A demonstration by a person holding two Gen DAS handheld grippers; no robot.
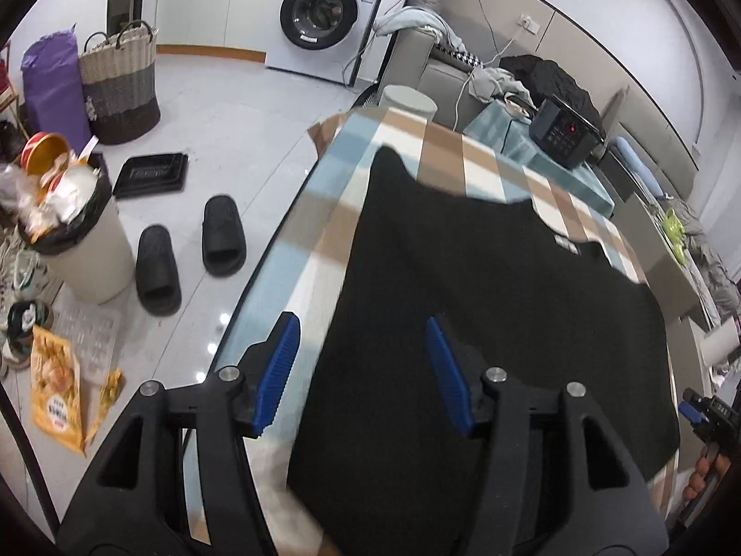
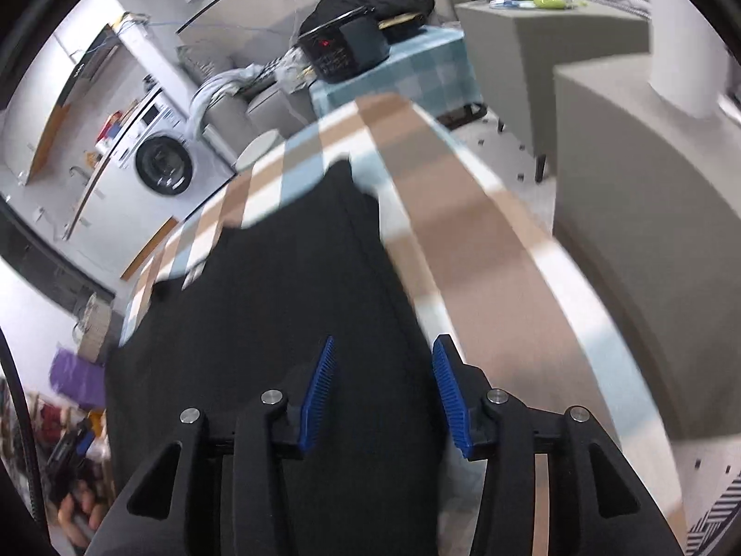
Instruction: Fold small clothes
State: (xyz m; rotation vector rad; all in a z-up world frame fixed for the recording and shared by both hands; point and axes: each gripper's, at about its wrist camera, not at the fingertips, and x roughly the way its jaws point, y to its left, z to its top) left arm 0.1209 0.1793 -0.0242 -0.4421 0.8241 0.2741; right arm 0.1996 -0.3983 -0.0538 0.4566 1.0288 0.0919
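Beneath both grippers a matt black knit garment (image 1: pixel 486 278) lay on a smooth checked tablecloth (image 1: pixel 444 148), each gripper's ribbed blue pads (image 1: pixel 278 370) sat in matt black plastic with bright metal pins, and left of the left gripper the pale floor tiles (image 1: pixel 241 106) looked glossy beside a woven basket (image 1: pixel 121 83).

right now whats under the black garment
The black garment lies on a checked tablecloth, visible around its edges. Whatever sits beneath its middle is covered.

Washer (image 1: pixel 319 14), basket (image 1: pixel 121 81), slippers (image 1: pixel 190 255) — bin (image 1: pixel 81 250).
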